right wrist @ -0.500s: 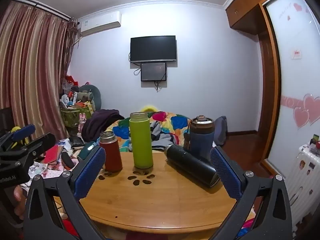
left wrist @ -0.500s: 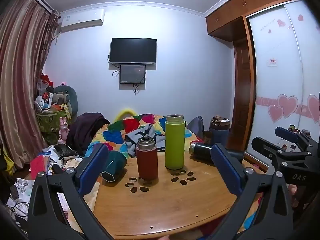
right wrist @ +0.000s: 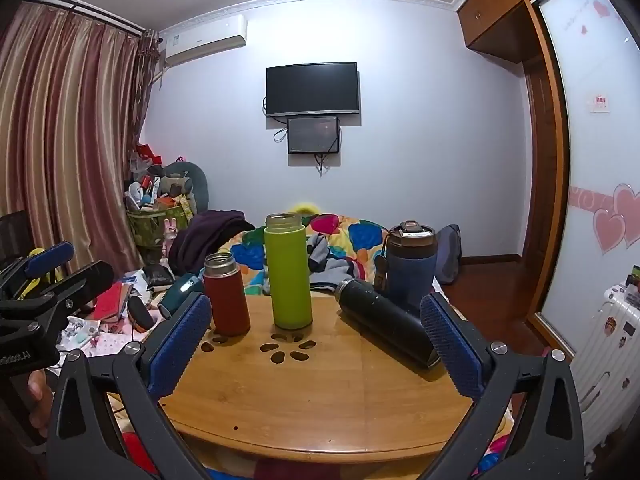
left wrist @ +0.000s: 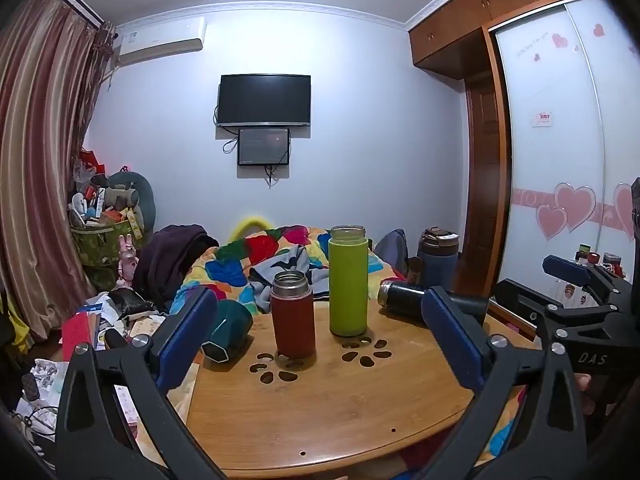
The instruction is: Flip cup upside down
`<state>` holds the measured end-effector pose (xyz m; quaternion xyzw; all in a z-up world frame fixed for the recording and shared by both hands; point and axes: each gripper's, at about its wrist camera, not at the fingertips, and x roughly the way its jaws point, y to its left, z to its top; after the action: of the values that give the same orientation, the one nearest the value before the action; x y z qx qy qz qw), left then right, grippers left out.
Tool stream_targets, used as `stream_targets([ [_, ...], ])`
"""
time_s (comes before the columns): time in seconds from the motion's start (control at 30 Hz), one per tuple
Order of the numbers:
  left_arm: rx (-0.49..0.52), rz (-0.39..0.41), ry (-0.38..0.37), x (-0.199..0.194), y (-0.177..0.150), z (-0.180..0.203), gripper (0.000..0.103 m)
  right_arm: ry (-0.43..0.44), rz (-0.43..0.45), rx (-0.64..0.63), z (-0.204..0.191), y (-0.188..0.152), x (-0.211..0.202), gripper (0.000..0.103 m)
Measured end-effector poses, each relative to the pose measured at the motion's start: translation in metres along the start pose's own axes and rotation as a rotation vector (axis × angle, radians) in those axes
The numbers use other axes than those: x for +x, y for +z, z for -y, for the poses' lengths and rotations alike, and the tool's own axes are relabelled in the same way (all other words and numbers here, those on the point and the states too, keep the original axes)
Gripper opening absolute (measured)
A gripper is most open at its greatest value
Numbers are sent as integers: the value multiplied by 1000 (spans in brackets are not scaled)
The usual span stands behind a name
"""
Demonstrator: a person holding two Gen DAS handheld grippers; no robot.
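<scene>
On the round wooden table [left wrist: 328,408] a red cup [left wrist: 292,314] and a taller green cup [left wrist: 348,280] stand upright with open tops. A dark teal cup [left wrist: 226,330] lies on its side at the table's left edge. A black bottle [left wrist: 416,302] lies on its side at the right, with a blue lidded tumbler [left wrist: 438,260] upright behind it. My left gripper [left wrist: 320,344] is open and empty, short of the red cup. My right gripper [right wrist: 316,350] is open and empty, in front of the green cup [right wrist: 287,272], the red cup [right wrist: 226,294] and the black bottle [right wrist: 388,322].
A bed with a colourful quilt [left wrist: 256,256] lies behind the table. Clutter covers the floor at the left [left wrist: 92,320]. A wardrobe [left wrist: 560,160] stands at the right and a white radiator [right wrist: 608,344] is beside the table.
Both grippers have shifted slightly toward the table; the cups look a little nearer. Nothing on the table has moved.
</scene>
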<state>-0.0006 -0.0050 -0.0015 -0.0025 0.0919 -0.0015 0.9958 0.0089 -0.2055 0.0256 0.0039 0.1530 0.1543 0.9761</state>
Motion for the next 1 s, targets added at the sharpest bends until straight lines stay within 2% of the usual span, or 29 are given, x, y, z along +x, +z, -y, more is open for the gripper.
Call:
stream_targets([
  [1.0, 24, 19, 6, -2, 2, 4, 103, -4, -1, -9, 0, 0, 1, 103],
])
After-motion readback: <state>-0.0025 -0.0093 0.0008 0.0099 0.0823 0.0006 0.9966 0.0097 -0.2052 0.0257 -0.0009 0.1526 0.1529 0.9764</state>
